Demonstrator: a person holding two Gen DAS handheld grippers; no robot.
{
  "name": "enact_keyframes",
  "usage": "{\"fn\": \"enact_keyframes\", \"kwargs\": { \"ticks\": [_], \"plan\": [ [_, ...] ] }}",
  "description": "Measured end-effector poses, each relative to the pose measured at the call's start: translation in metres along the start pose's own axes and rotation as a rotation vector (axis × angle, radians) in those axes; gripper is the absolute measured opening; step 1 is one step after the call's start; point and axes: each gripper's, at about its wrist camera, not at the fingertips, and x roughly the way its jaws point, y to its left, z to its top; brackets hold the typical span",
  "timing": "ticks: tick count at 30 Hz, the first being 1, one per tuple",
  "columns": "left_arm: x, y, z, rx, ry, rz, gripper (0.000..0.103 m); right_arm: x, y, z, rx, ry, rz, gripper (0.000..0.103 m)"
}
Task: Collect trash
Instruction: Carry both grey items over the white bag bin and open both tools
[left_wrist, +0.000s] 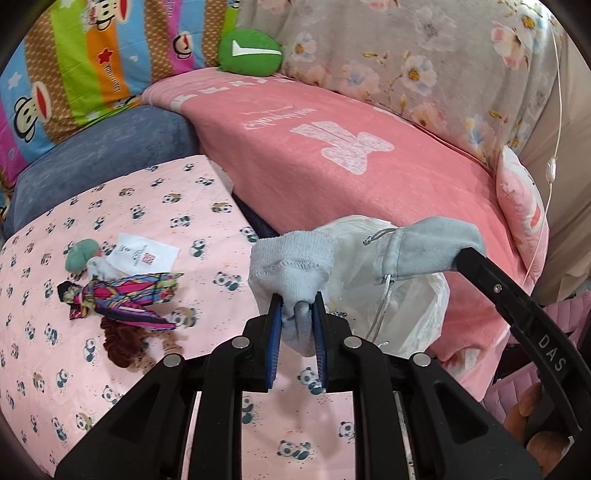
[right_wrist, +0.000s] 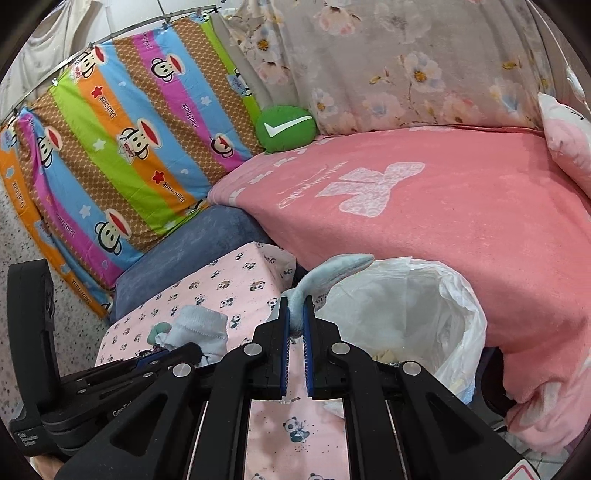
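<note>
Left wrist view only: a striped cloth bundle (left_wrist: 122, 299), a white paper slip (left_wrist: 147, 253) and a brown scrunchie (left_wrist: 125, 345) are seen lying on the panda-print desk (left_wrist: 110, 206). A white sock (left_wrist: 291, 266) is pinched in the left claw (left_wrist: 297, 314), cuff upward. A grey pouch (right_wrist: 325, 275) is pinched in the right claw (right_wrist: 295, 314), long axis slanting up-right over the bin's near-left rim. Right wrist view only: the white bag-lined bin (right_wrist: 465, 314) is shown open between desk and pink bed (right_wrist: 461, 221), with pale scraps inside.
</note>
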Motion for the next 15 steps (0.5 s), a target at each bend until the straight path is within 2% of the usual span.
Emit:
{"fn": "enact_keyframes", "kwargs": {
  "ticks": [15],
  "plan": [
    [0.029,-0.05,0.012,0.075,0.037,-0.063,0.016,0.001,-0.049,0.002,0.068,-0.013,-0.063,0.006]
  ]
}}
